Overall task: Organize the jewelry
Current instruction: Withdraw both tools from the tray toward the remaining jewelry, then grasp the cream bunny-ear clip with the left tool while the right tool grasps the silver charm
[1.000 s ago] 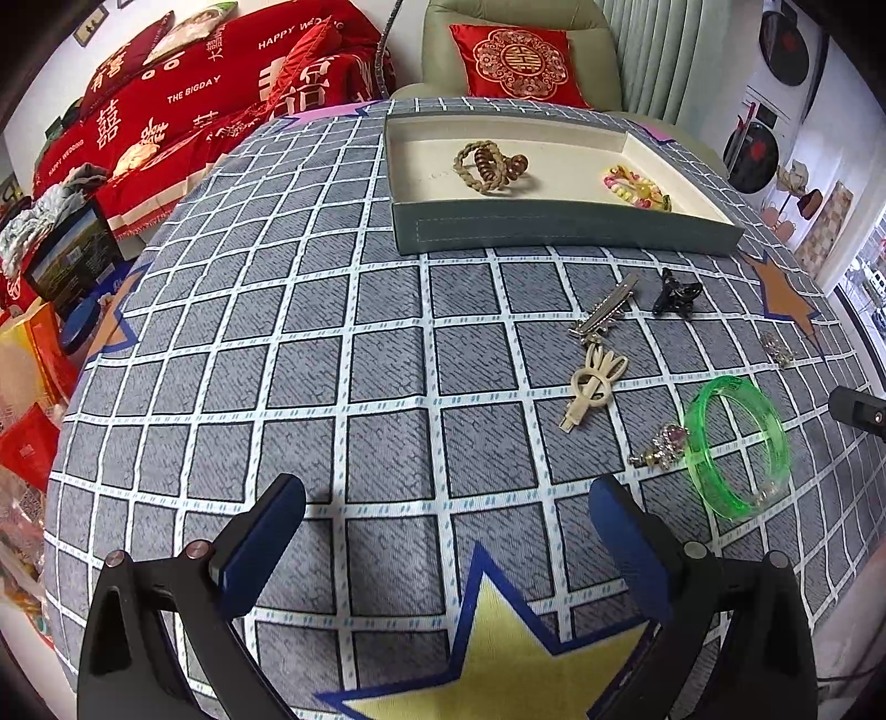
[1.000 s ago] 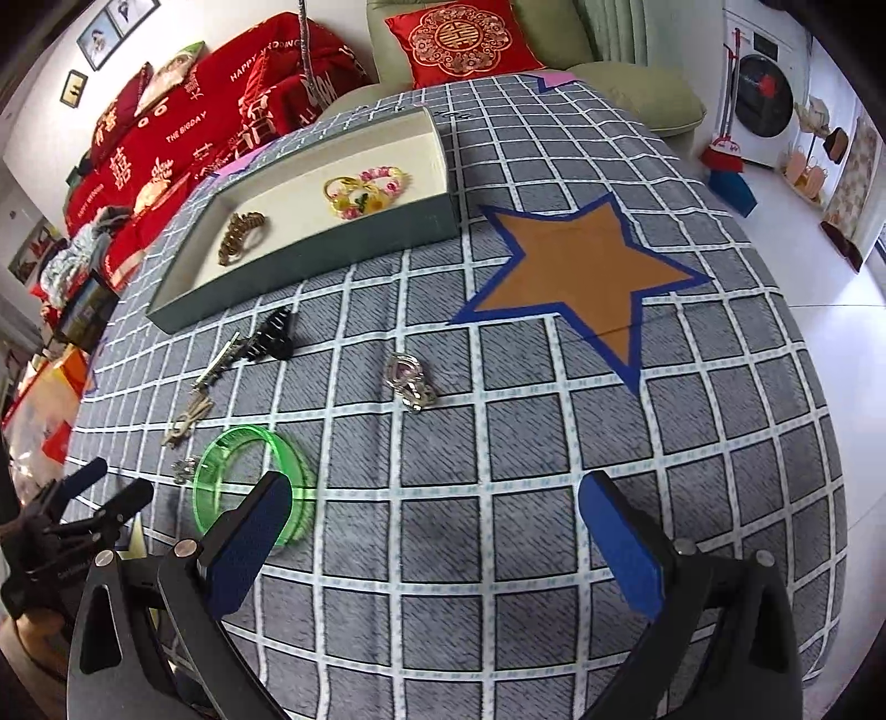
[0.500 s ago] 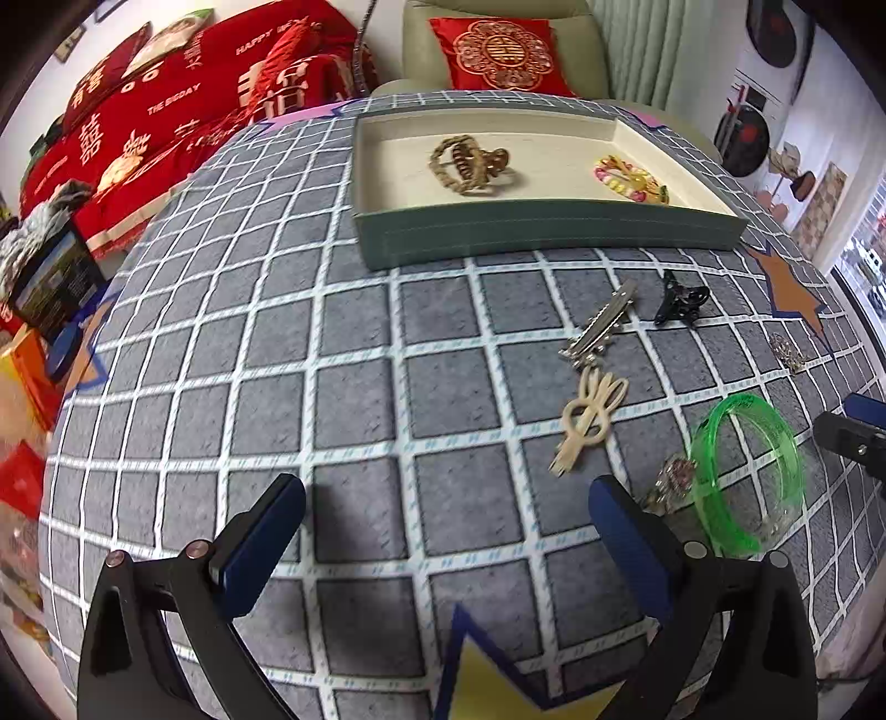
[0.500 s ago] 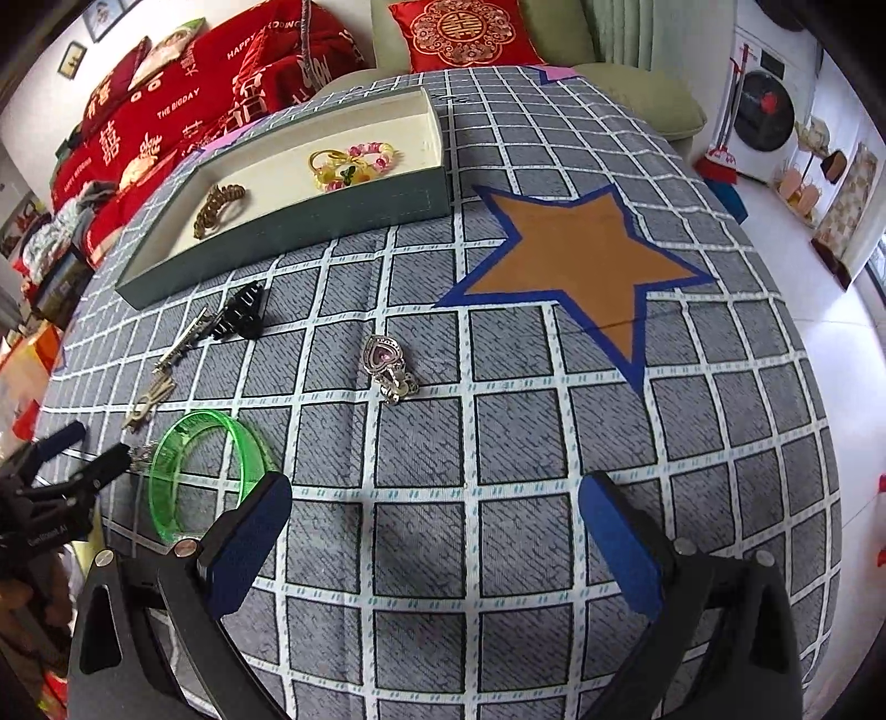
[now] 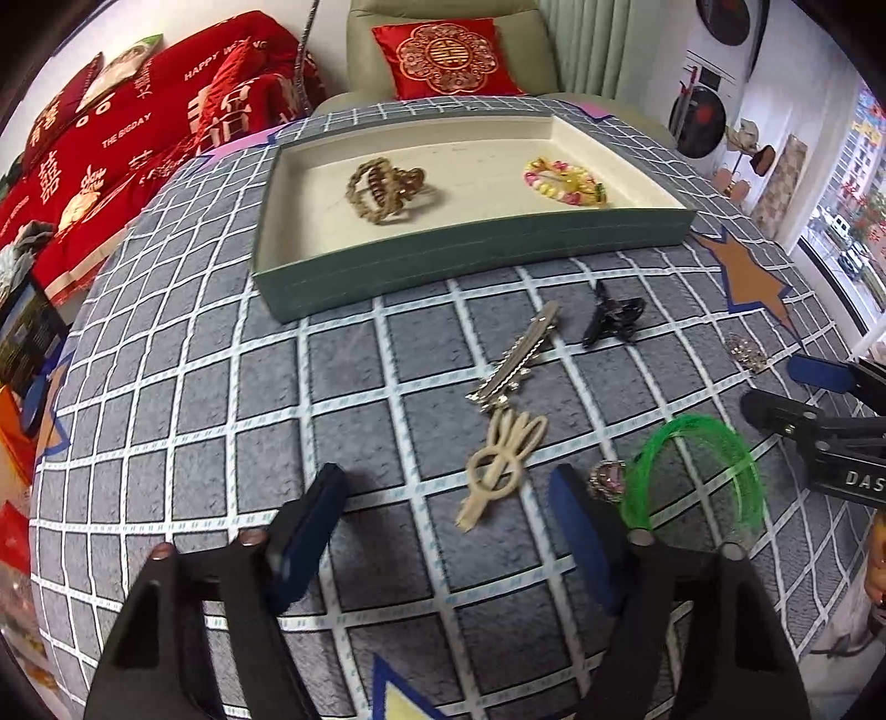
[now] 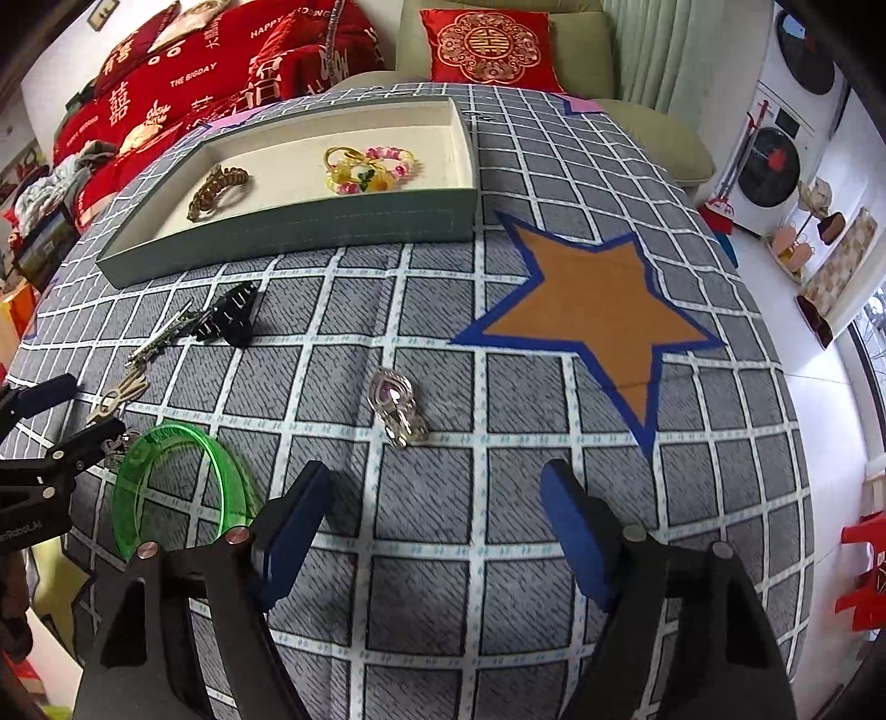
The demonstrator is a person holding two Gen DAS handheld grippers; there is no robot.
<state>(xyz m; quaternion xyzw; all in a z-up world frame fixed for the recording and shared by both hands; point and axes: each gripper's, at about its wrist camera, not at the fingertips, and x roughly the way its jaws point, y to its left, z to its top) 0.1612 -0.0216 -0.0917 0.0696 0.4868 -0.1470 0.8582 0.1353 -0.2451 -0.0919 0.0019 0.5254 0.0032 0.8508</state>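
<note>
A grey-green tray (image 5: pixel 470 260) (image 6: pixel 288 238) at the far side holds a brown claw clip (image 5: pixel 385 188) (image 6: pixel 216 188) and a beaded bracelet (image 5: pixel 565 183) (image 6: pixel 368 166). On the checked cloth lie a cream hair clip (image 5: pixel 501 465) (image 6: pixel 116 396), a silver barrette (image 5: pixel 518 357) (image 6: pixel 160 338), a black claw clip (image 5: pixel 612 318) (image 6: pixel 230 318), a green bangle (image 5: pixel 698 471) (image 6: pixel 177 487) and a silver heart pendant (image 6: pixel 396 407) (image 5: pixel 745 351). My left gripper (image 5: pixel 448 531) is open, just short of the cream clip. My right gripper (image 6: pixel 434 518) is open, just short of the pendant.
A small pink-stone ornament (image 5: pixel 606 479) lies against the bangle. An orange star patch (image 6: pixel 598 310) lies right of the pendant. A sofa with a red cushion (image 6: pixel 490 47) and red bedding (image 5: pixel 138 138) stand beyond the table. The table edge drops off at the right (image 6: pixel 786 443).
Both grippers have moved forward and lower over the cloth: the left towards the cream clip, the right towards the pendant. Both sets of jaws stand narrower than before but still open.
</note>
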